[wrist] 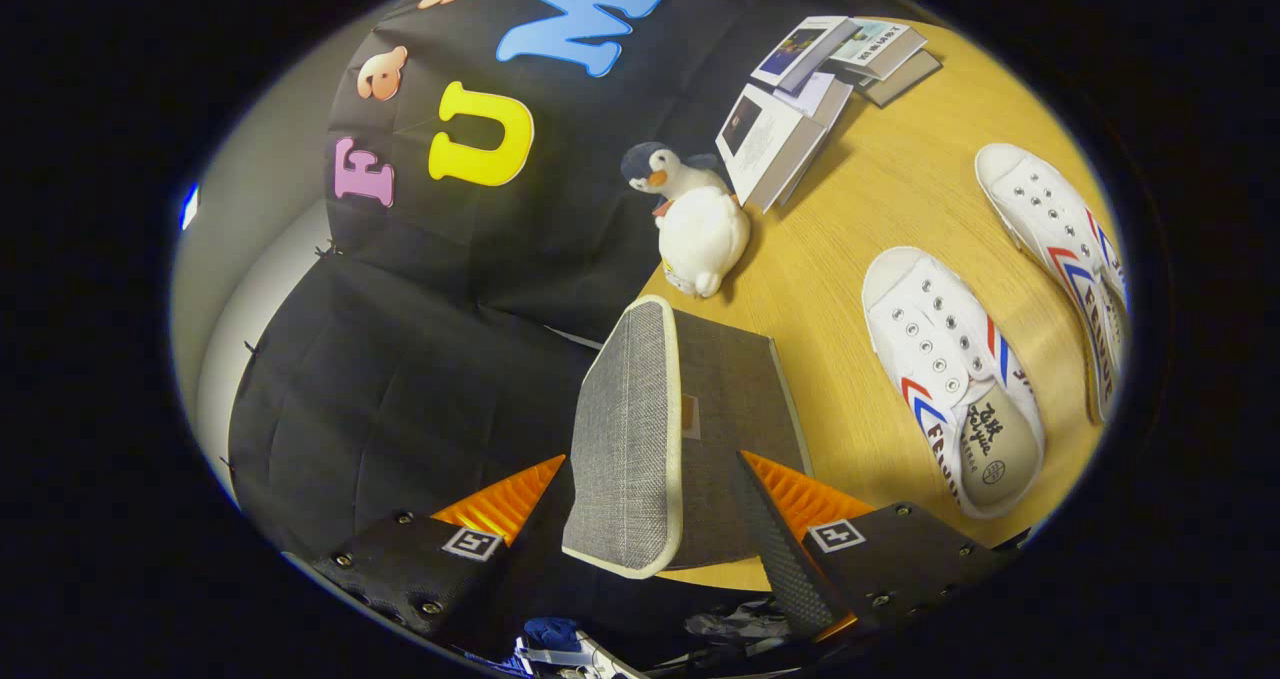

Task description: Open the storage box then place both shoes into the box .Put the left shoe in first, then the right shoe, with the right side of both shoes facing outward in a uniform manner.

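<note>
Between the spread fingers of the gripper [648, 544] sits the grey storage box [680, 429], untouched by either finger. Right of it, two white shoes [950, 374] [1060, 249] lie on the wooden table [850, 219]; a plush penguin [695, 219] stands farther off.

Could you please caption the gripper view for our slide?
Open fingers flank the grey storage box; two white shoes wait on the table.
</note>
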